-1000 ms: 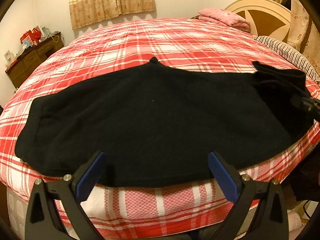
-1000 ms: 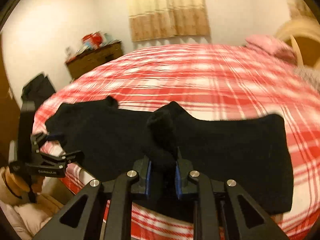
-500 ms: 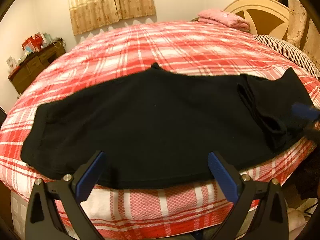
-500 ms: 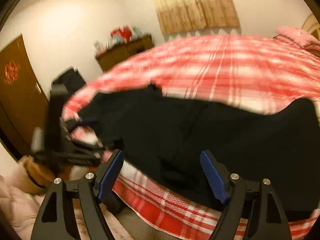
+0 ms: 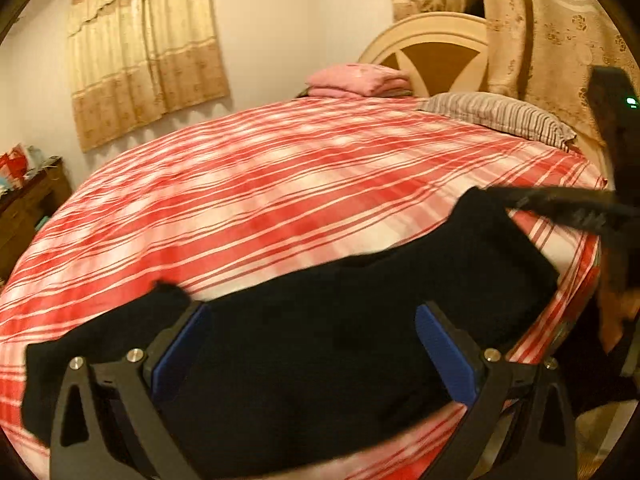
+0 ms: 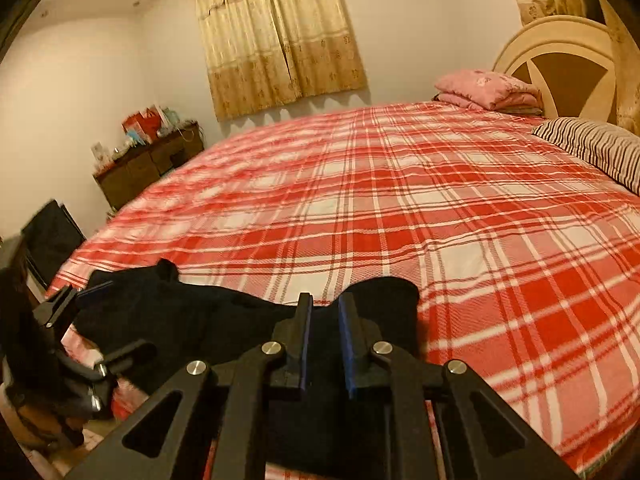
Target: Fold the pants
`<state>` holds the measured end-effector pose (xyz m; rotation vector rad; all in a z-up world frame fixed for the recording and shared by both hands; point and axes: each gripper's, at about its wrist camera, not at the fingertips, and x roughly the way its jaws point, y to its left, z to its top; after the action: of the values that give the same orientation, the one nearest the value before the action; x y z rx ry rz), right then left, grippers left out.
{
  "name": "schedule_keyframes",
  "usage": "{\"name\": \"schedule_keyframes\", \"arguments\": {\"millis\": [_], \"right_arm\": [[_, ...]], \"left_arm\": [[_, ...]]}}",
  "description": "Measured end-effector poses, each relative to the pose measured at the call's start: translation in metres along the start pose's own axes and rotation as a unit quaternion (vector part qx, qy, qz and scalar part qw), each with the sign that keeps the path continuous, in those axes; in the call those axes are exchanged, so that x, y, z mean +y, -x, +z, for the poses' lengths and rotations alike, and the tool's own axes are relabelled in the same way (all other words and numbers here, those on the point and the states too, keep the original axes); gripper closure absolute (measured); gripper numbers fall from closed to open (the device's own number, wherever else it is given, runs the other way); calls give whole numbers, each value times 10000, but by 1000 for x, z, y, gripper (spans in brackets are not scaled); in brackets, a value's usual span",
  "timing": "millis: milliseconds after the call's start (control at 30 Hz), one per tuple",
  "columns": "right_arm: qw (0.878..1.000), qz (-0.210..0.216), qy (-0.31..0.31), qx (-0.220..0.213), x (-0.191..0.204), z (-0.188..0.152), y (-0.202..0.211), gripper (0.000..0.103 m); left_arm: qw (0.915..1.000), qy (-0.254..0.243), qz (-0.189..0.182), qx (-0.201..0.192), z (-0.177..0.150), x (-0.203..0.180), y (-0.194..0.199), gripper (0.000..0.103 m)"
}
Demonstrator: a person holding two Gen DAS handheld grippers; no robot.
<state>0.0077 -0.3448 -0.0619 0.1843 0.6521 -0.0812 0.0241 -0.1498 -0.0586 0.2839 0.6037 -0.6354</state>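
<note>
1. The black pants (image 5: 328, 344) lie along the near edge of the bed (image 5: 280, 184), filling the lower half of the left wrist view and the lower left of the right wrist view.
2. They look compact and layered, so at least one fold seems done. The shape is still uneven, with a corner sticking up at lower left.
3. The left tongs (image 5: 312, 344) are spread wide over the cloth and hold nothing.
4. The right tongs (image 6: 325, 332) are nearly closed. Dark fabric lies between the blue pads (image 6: 347, 344), but I cannot tell whether it is pinched.
5. Probably left to do: another fold, then smoothing.
</note>
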Motion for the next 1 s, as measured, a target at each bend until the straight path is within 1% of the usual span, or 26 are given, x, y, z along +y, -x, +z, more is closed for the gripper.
{"name": "schedule_keyframes", "arguments": {"millis": [33,67,100,133,167,200,233,300,367,400,433,500,533,567,600,633,667,700,733,800,833,867,900,933,1000], "right_arm": [[9991,-385,94,152,-2,-2,-16,89],[9966,-765,122,286,-7,-1,-25,89],[9914,-1186,14,550,-20,-7,-40,89],[9933,-953,-350,554,-39,-13,-50,89],[9955,-621,-648,300,-50,-17,-45,89],[9952,-405,-855,241,-58,-18,-43,89],[9945,-216,-1005,211,-63,-19,-38,89],[9941,-66,-1079,98,-65,-17,-25,89],[9922,-4,-1230,-201,-63,-17,-6,89],[9924,84,-1178,-335,-58,-18,4,89],[9945,183,-969,-353,-49,-19,15,89],[9976,218,-619,-222,-34,-25,22,88],[9987,249,-434,-100,-21,-35,25,87],[9991,268,-316,25,-12,-44,23,83],[9994,208,-216,171,-6,-53,19,72],[9992,8,-115,374,0,-67,11,60],[9994,-91,-5,332,1,-77,8,60],[9994,-202,170,201,6,-81,10,59],[9980,-398,448,185,16,-80,11,59],[9953,-580,708,321,30,-68,14,59],[9962,-465,704,214,34,-63,20,58],[9979,-112,635,-35,39,-54,29,58],[9979,118,603,-189,45,-48,34,58],[9974,261,606,-284,52,-43,38,57],[9956,599,641,-332,75,-32,36,53]], "left_arm": [[10000,12,-57,49,1,-4,-6,0],[9998,24,-65,202,-2,-10,-18,0],[9992,25,51,395,-7,-14,-28,0],[9960,-7,321,834,-18,-16,-45,0],[9932,-2,390,1096,-27,-16,-55,0],[9931,148,273,1128,-34,-12,-59,0],[9944,486,75,938,-39,-1,-53,0],[9941,520,6,949,-38,4,-49,0],[9942,522,2,945,-37,4,-47,0],[9942,532,1,935,-37,4,-47,0],[9943,536,-5,925,-38,3,-46,0],[9944,541,-18,906,-40,4,-44,0],[9943,556,-25,907,-39,4,-44,0],[9941,583,-34,913,-39,4,-44,0],[9940,597,-38,918,-40,3,-47,0],[9939,604,-42,926,-40,3,-49,0],[9936,592,-40,958,-40,4,-48,0],[9933,565,-11,1006,-40,5,-48,0],[9934,552,4,1006,-41,7,-45,0],[9944,587,67,881,-41,16,-33,0],[9951,623,235,736,-40,26,-23,0],[9950,664,393,633,-41,34,-16,0],[9940,752,605,505,-42,46,-6,0],[9930,823,723,442,-43,55,-1,0],[9875,1095,1086,314,-50,84,14,0]]}}
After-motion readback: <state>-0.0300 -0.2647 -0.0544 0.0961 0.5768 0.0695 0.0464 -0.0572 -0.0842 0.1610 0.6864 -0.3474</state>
